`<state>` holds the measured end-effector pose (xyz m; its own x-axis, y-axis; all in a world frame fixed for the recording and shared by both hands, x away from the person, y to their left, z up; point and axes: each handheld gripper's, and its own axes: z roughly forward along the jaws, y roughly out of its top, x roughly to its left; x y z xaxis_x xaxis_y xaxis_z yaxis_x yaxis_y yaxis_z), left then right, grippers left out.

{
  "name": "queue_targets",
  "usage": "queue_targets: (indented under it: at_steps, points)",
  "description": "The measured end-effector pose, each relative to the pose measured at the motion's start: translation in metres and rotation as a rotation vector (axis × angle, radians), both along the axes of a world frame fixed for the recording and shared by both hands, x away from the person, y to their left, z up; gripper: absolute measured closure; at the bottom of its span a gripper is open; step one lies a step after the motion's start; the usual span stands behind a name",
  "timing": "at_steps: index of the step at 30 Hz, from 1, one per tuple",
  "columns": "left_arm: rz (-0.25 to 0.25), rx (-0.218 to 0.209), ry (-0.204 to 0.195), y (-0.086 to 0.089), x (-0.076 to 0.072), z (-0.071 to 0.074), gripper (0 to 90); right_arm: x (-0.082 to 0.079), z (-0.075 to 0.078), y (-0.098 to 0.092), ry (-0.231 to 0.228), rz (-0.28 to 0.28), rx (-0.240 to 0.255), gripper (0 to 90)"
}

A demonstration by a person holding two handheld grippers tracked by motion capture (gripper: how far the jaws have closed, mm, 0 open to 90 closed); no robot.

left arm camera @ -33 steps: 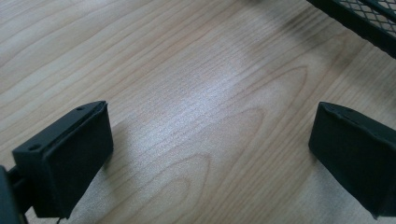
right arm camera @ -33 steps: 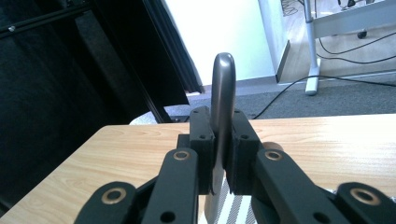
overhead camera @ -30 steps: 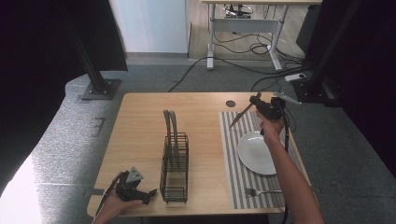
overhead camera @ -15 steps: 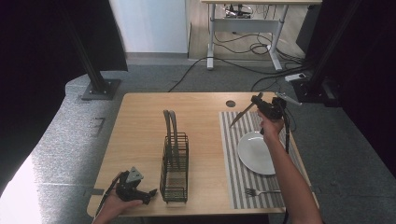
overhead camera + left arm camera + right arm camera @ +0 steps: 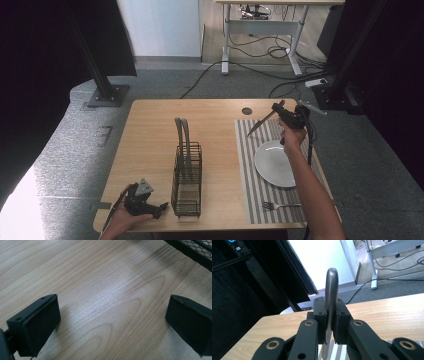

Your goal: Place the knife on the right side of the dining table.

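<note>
One smooth metal knife (image 5: 331, 290) clamped in the right gripper (image 5: 329, 322); left gripper (image 5: 112, 322) gapes wide — grained wooden table (image 5: 105, 285).

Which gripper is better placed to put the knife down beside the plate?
Right, likely: the right gripper already clamps the knife above the striped mat, near the plate. The left gripper is open, beyond the rack.
</note>
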<state>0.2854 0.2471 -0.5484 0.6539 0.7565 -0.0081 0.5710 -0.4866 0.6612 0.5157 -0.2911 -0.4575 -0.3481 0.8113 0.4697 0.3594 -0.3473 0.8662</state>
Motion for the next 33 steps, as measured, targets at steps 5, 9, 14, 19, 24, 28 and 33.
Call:
queue_targets:
  at_steps: [5,9,14,19,24,28,33]
  points:
    - [0.000,0.000,0.000,0.000,0.000,0.000,0.0,-0.001,-0.002,-0.004,0.009,-0.003,0.027,82.7]
    - [0.000,0.000,0.000,0.000,0.000,0.000,0.0,-0.001,0.000,-0.001,-0.005,0.006,0.059,82.8]
    - [0.000,0.000,0.000,0.000,0.000,0.000,0.0,0.002,-0.004,0.003,0.013,0.009,0.041,82.7]
    - [-0.001,0.000,0.000,0.000,0.000,0.000,0.0,0.003,-0.006,-0.001,0.028,-0.009,0.054,82.4]
    - [-0.001,0.000,0.000,0.000,0.000,0.000,0.0,0.003,-0.008,-0.007,0.056,-0.043,-0.006,80.2]
    - [0.000,-0.001,0.000,-0.001,0.000,0.000,0.0,0.003,-0.009,-0.011,0.068,-0.046,-0.033,78.9]
    - [0.000,-0.001,0.000,-0.001,0.001,0.000,0.0,0.002,-0.011,-0.014,0.075,-0.057,-0.062,77.4]
